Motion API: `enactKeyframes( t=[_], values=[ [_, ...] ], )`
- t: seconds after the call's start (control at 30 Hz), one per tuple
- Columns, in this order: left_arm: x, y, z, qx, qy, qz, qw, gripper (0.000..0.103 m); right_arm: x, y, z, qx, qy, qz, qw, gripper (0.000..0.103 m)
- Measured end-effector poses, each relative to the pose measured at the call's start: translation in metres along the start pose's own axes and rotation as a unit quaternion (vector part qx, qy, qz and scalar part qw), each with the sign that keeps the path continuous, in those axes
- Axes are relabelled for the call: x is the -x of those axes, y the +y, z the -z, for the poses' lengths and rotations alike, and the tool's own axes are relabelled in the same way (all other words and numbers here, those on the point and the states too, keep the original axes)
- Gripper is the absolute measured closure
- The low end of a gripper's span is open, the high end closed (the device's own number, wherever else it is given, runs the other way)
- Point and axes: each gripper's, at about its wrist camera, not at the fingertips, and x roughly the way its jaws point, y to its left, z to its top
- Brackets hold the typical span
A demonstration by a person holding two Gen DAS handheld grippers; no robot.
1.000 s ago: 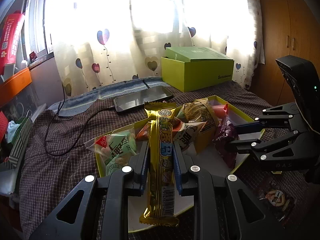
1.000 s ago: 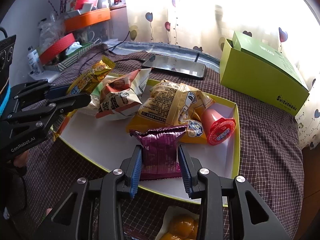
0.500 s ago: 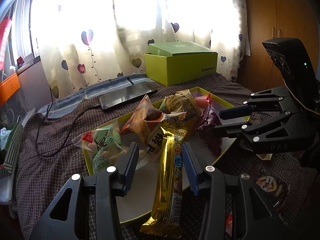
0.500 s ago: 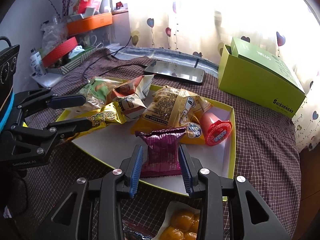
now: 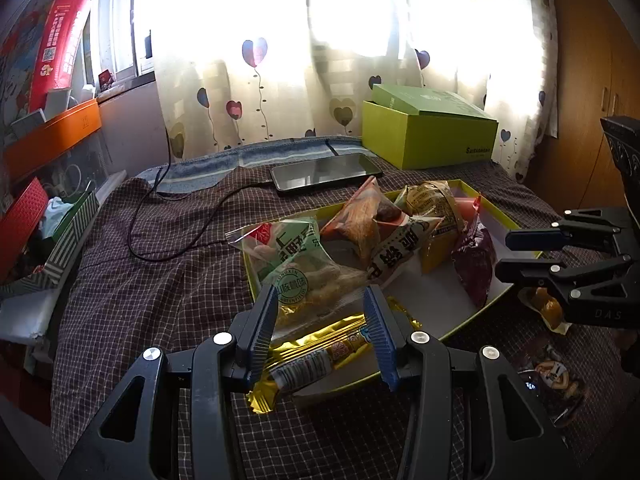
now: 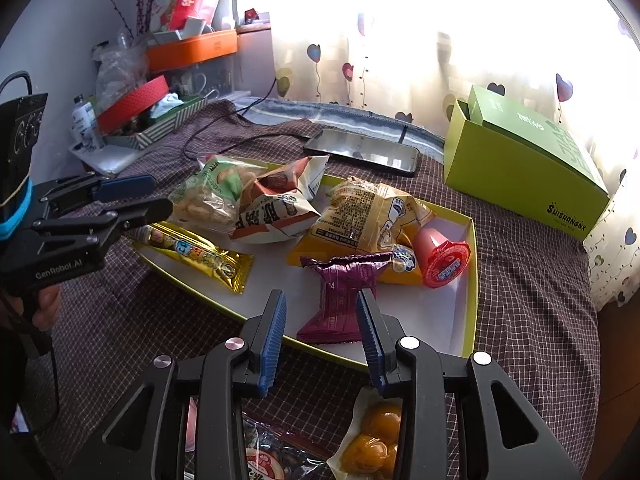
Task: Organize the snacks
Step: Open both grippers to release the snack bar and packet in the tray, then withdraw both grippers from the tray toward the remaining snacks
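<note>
Left wrist view: left gripper (image 5: 322, 330), jaws apart and gripping nothing, having just opened. Gold bar (image 5: 316, 354) lies below and between the pads, free of them, across the near rim of the tray (image 5: 486, 298). Tray holds a green bag (image 5: 298, 268), an orange-and-white bag (image 5: 380, 232), a yellow bag (image 5: 434, 210) and a purple pack (image 5: 476, 264) at its right edge. Right gripper (image 5: 506, 254) enters from the right, beside the purple pack. Phone (image 5: 326, 172) and green box (image 5: 430, 132) lie on the bed (image 5: 160, 280), far side.

Right wrist view: right gripper (image 6: 322, 330), jaws part open, purple pack (image 6: 344, 294) between the pads; contact cannot be told. Red cup (image 6: 442, 258) on its side, right of the pack. Gold bar (image 6: 196, 254) on the tray's left end; left gripper (image 6: 154, 196) just above it. Orange sweets (image 6: 374, 434) on the bed, near.
</note>
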Motion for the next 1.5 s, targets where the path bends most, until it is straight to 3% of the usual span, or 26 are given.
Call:
enactKeyframes(
  t=[0.13,0.33,0.57,0.63,0.73,0.87,1.0,1.27,1.5],
  values=[
    [0.010,0.013,0.001,0.037,-0.009,-0.010,0.9992,0.057,0.004,0.002,0.000,0.001,-0.003,-0.001,1.000,0.068],
    [0.009,0.032,0.020,0.101,0.028,-0.063,0.9925,0.057,0.007,0.003,0.001,0.002,-0.004,-0.002,1.000,0.068],
    [0.033,0.050,0.023,0.174,-0.007,-0.124,0.9769,0.057,0.013,0.005,0.004,0.003,-0.007,0.002,1.000,0.068],
    [0.027,0.050,0.025,0.168,0.011,-0.133,0.9767,0.057,0.014,0.007,0.004,0.003,-0.008,0.001,1.000,0.068],
    [0.011,0.036,0.025,0.142,0.040,-0.110,0.9830,0.057,0.019,0.011,0.003,0.008,-0.011,0.000,1.000,0.068],
    [0.000,0.020,0.020,0.116,0.048,-0.097,0.9873,0.057,0.028,0.014,0.004,0.011,-0.016,0.005,1.000,0.068],
    [0.006,0.010,0.015,0.114,0.057,-0.106,0.9861,0.057,0.039,0.019,0.007,0.007,-0.016,0.013,1.000,0.068],
    [0.058,-0.042,0.014,0.088,0.034,-0.121,0.9882,0.057,0.064,0.039,0.020,0.018,-0.024,0.010,0.999,0.065],
    [0.090,-0.058,0.014,0.077,0.013,-0.116,0.9902,0.057,0.085,0.051,0.030,0.020,-0.032,0.012,0.999,0.065]
  ],
)
